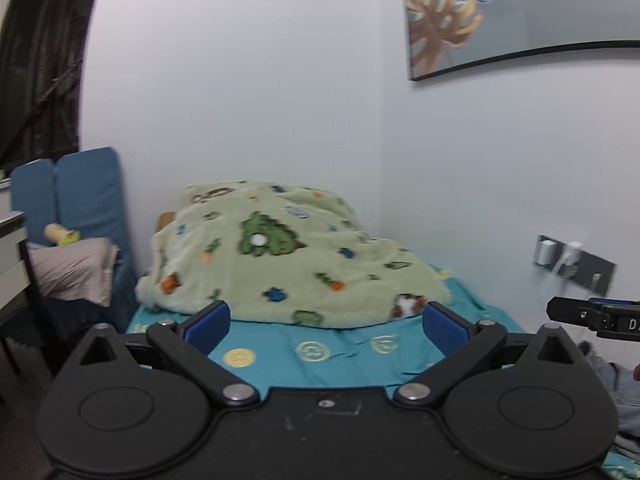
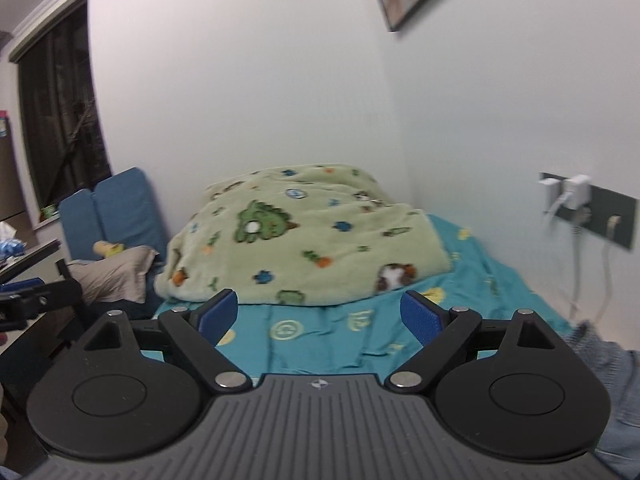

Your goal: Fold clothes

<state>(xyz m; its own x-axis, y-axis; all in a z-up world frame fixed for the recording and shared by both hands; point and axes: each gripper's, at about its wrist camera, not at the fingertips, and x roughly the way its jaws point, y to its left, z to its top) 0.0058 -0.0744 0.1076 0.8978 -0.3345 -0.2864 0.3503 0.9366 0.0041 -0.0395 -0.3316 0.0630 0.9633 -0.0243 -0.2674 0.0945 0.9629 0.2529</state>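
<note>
**Both grippers wide apart over the bed, nothing held**

At far left, dark curtain (image 1: 38,68) over a window, cut off by the frame edge. Below it, blue folded mat (image 1: 86,196) leaning upright against the wall, with a beige pillow (image 1: 74,270) in front; small yellowish object on the pillow, too blurred to identify. Desk edge barely visible at the left border.

In the middle, teal bedsheet (image 1: 320,364) printed with pale round emblems, running up to the corner of white walls. On top, heaped green fleece blanket (image 1: 288,256) with frog and carrot figures, covering the head of the bed and hiding whatever lies beneath.

Left gripper (image 1: 326,322) with blue pads spread, empty, sheet showing between. Right gripper (image 2: 318,316) likewise parted and empty, poking into the left view at its right edge.

Further right, framed leaf picture (image 1: 500,20) cropped at the top, and wall socket plate (image 2: 592,208) with white chargers and trailing cables. At lower right, grey-blue garment (image 2: 616,384), possibly checked, lying on the bed beside the right gripper, mostly cut off.
</note>
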